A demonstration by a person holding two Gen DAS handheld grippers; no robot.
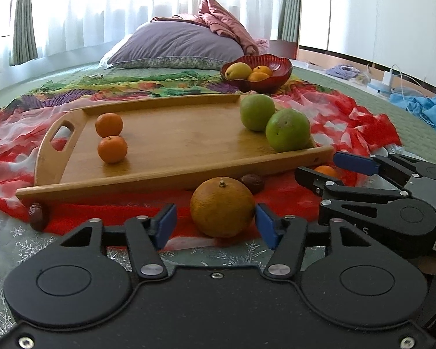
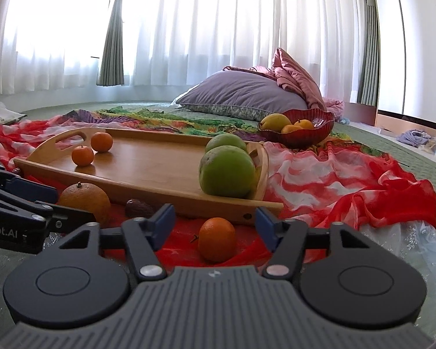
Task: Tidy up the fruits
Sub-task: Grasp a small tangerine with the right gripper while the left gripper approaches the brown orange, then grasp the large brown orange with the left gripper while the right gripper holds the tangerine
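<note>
A large orange (image 1: pixel 222 207) sits between my left gripper's (image 1: pixel 215 223) fingers. At one o'clock lies a date (image 1: pixel 252 182). Beyond, at twelve, the tray (image 1: pixel 174 171) carries two tangerines (image 1: pixel 112 149) at eleven and two round fruits (image 1: pixel 287 130) at one. Behind it, the bowl (image 1: pixel 279 67) holds fruit.

From my end I look across a bed (image 1: pixel 348 93) under a quilted green cover. A purple pillow (image 2: pixel 241 93) lies at its far side, with a crumpled pink quilt (image 2: pixel 296 78) heaped against it. Behind them sheer white curtains (image 2: pixel 212 29) span the windows, glowing with strong daylight, and grey-green drapes (image 2: pixel 113 46) hang bunched between the panels. To my right I see a white wall (image 1: pixel 386 11) with a wooden edge below it, and blue cloth (image 1: pixel 424 107) bunched on the bed.
</note>
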